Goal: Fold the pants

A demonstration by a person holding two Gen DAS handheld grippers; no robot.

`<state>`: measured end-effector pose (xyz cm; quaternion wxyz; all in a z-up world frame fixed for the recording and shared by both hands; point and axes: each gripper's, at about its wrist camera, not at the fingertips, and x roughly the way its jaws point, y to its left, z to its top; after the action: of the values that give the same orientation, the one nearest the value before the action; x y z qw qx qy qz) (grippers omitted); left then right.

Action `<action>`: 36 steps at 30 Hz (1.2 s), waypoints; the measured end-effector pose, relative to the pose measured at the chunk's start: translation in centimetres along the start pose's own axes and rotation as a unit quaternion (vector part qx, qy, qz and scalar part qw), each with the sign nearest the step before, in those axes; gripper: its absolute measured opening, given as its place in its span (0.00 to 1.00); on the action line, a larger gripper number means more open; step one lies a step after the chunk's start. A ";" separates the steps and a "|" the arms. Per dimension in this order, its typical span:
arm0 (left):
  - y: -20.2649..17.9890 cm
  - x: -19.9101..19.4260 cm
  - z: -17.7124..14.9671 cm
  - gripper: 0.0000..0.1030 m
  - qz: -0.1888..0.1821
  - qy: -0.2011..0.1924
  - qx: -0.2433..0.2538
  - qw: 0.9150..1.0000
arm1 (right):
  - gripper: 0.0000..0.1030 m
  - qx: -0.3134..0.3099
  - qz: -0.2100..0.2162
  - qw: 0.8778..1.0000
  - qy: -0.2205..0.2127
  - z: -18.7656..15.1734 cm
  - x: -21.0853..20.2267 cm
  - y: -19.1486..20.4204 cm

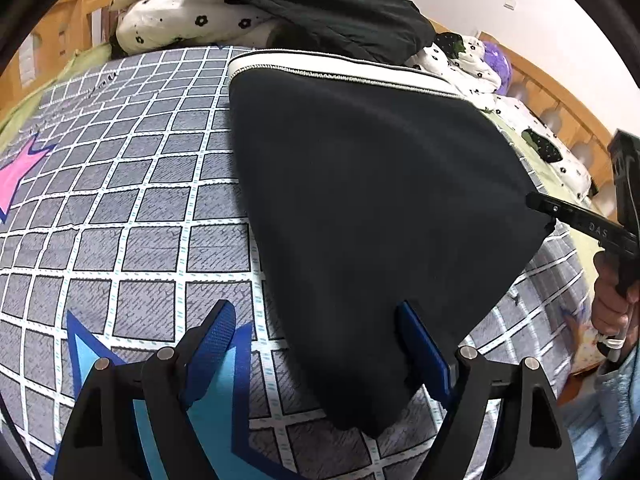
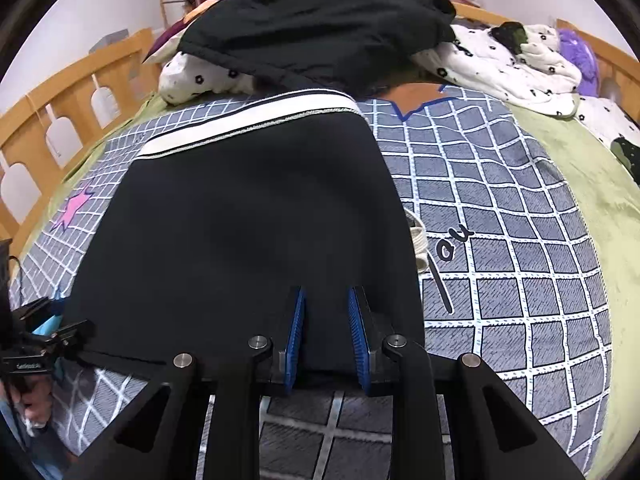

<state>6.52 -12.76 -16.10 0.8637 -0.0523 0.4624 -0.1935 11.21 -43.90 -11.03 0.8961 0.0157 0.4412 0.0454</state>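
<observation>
Your pants [image 2: 248,240] lie folded flat on the grid-pattern sheet [image 2: 500,240], white waistband [image 2: 248,124] at the far end; use them as the reference. Hidden bits: their near hem runs under your right gripper's [image 2: 326,332] frame in the right wrist view, so you can't see how it lies there, and whatever sits under the fold is covered. A pale cord or strap [image 2: 418,244] pokes out just beside the pants' right edge; too small to identify. Left gripper [image 1: 316,344]: jaws wide apart, one blue pad [image 1: 424,352] over the near corner of the pants, the other over bare sheet, and no pinch shows (pad contact with the cloth is hard to call from this angle). Right gripper: jaws narrow but with a clear gap, fingers over the near edge of the pants, black cloth showing between the pads; you can't confirm a squeeze, nothing is lifted. From the left wrist view its black finger tip meets the pants' right corner, your hand [image 1: 612,300] behind it. Room: open sheet left and right of the pants. Beyond the waistband, a dark garment [image 2: 312,28] piled on floral bedding [image 2: 500,64] crowds that end. Wooden bed rail [image 2: 60,96] lies well apart to the left.
</observation>
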 end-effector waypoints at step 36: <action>6.8 2.4 11.8 0.12 -0.151 0.007 -0.123 0.981 | 0.21 0.166 0.155 0.973 0.050 8.4 4.7 -4.0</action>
<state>19.34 -8.48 -13.11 0.8083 -0.2261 0.4752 -0.2641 20.98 -47.31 -9.90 0.8399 0.2304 0.4788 0.1107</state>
